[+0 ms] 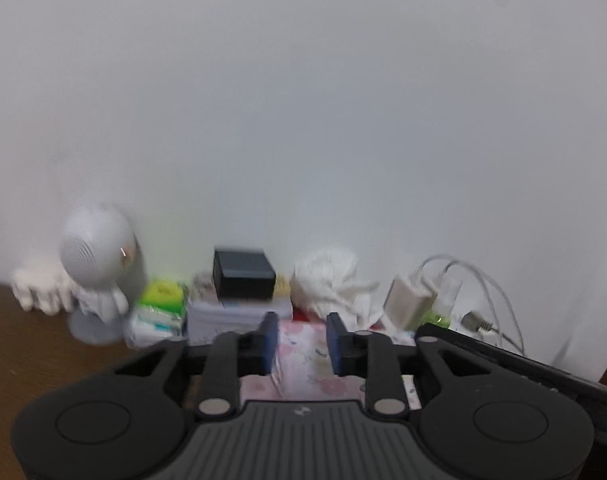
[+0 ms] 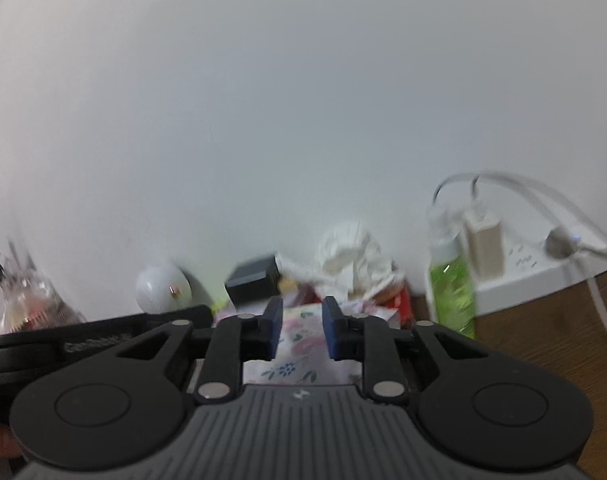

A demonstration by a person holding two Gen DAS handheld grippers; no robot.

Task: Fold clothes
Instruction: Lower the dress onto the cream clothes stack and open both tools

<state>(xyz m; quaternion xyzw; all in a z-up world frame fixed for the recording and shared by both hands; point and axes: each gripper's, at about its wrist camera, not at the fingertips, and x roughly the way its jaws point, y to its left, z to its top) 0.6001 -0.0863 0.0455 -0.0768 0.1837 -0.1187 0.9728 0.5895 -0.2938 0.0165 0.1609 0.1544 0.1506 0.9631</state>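
A pink floral cloth point(image 1: 301, 356) lies low in the left wrist view, showing in the gap between my left gripper's point(image 1: 302, 338) blue pads, which stand apart. Layered edges of the cloth show beside the left pad. The same flowered cloth point(image 2: 299, 340) appears between the spread pads of my right gripper point(image 2: 302, 326) in the right wrist view. Whether either pad touches the cloth is unclear. Each gripper's black body shows in the other's view, the right one point(image 1: 511, 360) and the left one point(image 2: 87, 340), close side by side.
Clutter lines the white wall at the back of the brown table point(image 1: 31, 352): a white round device point(image 1: 97, 248), a black box point(image 1: 243, 274), crumpled white fabric point(image 1: 335, 284), a charger with cables point(image 1: 409, 300), a green bottle point(image 2: 451, 288) and a power strip point(image 2: 531, 270).
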